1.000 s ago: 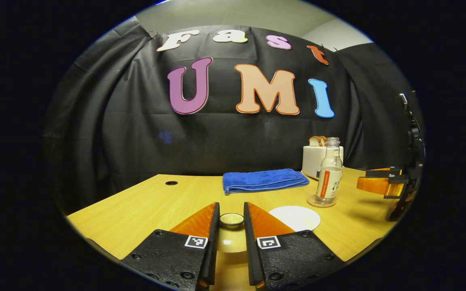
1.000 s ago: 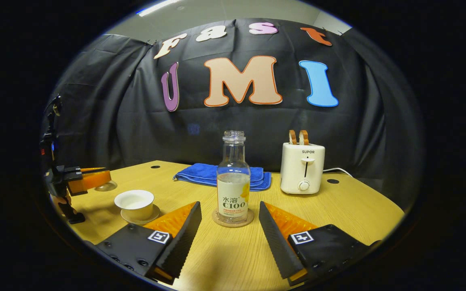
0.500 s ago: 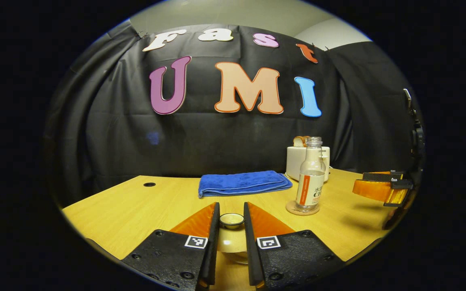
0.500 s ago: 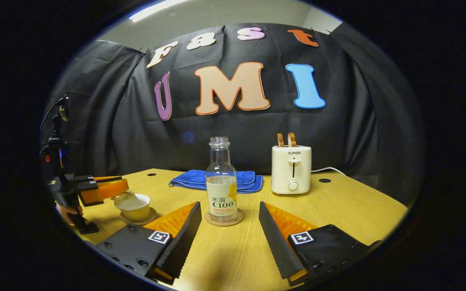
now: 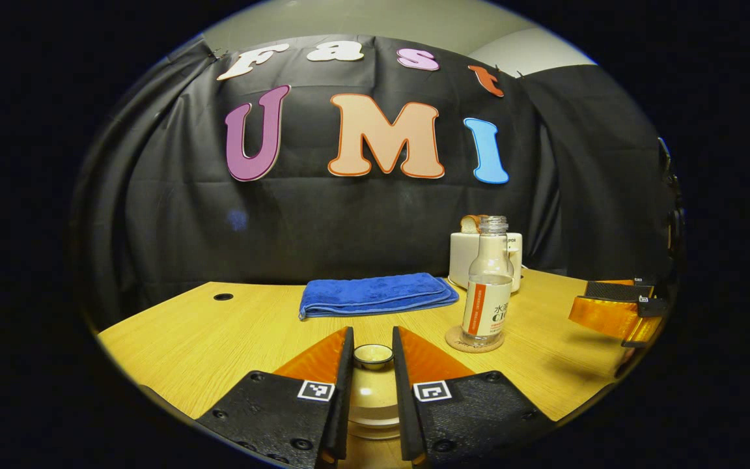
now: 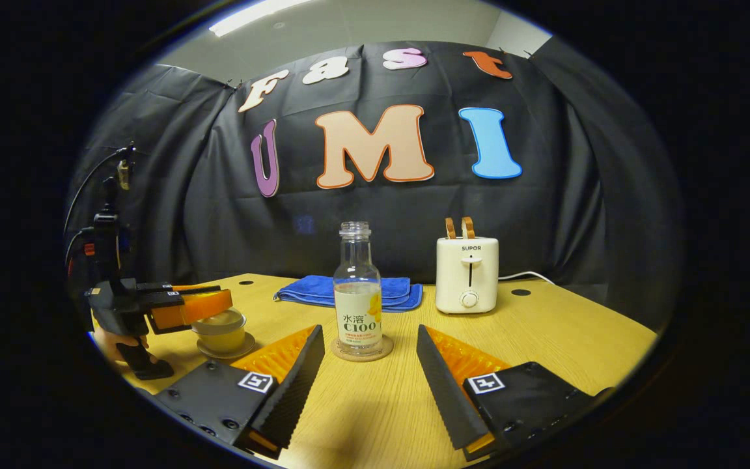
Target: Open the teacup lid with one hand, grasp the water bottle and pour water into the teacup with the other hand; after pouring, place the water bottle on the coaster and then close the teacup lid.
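Note:
My left gripper (image 5: pixel 373 357) is shut on the knob of the pale teacup lid (image 5: pixel 371 398), whose dome shows between the fingers. In the right gripper view this left gripper (image 6: pixel 215 306) holds the lid (image 6: pixel 219 319) level on top of the white teacup (image 6: pixel 221 338), which stands on its saucer (image 6: pixel 226 352). The clear, capless water bottle (image 6: pixel 357 306) stands upright on the round coaster (image 6: pixel 362 350), with a little liquid in it. My right gripper (image 6: pixel 368 333) is open, just short of the bottle and not touching it. Bottle (image 5: pixel 487 286), coaster (image 5: pixel 474 341) and right gripper (image 5: pixel 612 312) also lie to the right in the left gripper view.
A folded blue towel (image 6: pixel 349 291) lies at the back of the wooden table (image 6: pixel 544 339). A white toaster (image 6: pixel 467 273) with bread slices stands right of the bottle, its cord trailing behind. A hand (image 6: pixel 114 342) holds the left gripper near the table's left edge.
The left gripper carried the lid from beside the uncovered teacup to on top of it and lowered it. The right gripper drew back slightly from the bottle and stayed open.

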The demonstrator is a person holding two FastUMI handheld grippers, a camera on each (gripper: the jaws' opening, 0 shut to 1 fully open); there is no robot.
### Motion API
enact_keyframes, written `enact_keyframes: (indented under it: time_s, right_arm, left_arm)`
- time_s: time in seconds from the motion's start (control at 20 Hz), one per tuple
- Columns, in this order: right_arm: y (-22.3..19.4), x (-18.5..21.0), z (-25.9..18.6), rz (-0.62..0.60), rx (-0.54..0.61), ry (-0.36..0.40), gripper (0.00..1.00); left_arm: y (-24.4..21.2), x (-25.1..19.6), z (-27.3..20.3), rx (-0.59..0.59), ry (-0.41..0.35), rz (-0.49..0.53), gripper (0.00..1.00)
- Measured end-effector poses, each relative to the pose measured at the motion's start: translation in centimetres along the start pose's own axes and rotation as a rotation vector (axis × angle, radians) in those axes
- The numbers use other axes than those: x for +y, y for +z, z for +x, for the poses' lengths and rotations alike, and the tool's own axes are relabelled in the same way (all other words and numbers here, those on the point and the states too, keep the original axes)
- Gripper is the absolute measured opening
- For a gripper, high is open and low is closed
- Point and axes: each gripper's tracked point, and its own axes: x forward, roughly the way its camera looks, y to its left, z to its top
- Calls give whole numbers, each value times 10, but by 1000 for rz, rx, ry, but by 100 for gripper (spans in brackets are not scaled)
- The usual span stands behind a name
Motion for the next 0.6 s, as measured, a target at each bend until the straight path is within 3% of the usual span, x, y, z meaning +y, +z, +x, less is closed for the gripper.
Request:
enact_keyframes:
  time_s: [0.1,0.2,0.25,0.6]
  right_arm:
    - [1,1,-1,-9,-10,-1,87]
    - [4,3,-3,-14,-22,0,96]
    - [5,3,-3,-11,-29,-1,92]
    - [5,-1,-4,-12,-33,-14,96]
  left_arm:
    - [-4,-1,3,18,-5,2,29]
    - [-7,-1,5,44,-8,-4,29]
    - [-9,-1,7,54,-9,-6,29]
    - [-6,-4,7,48,-22,-11,29]
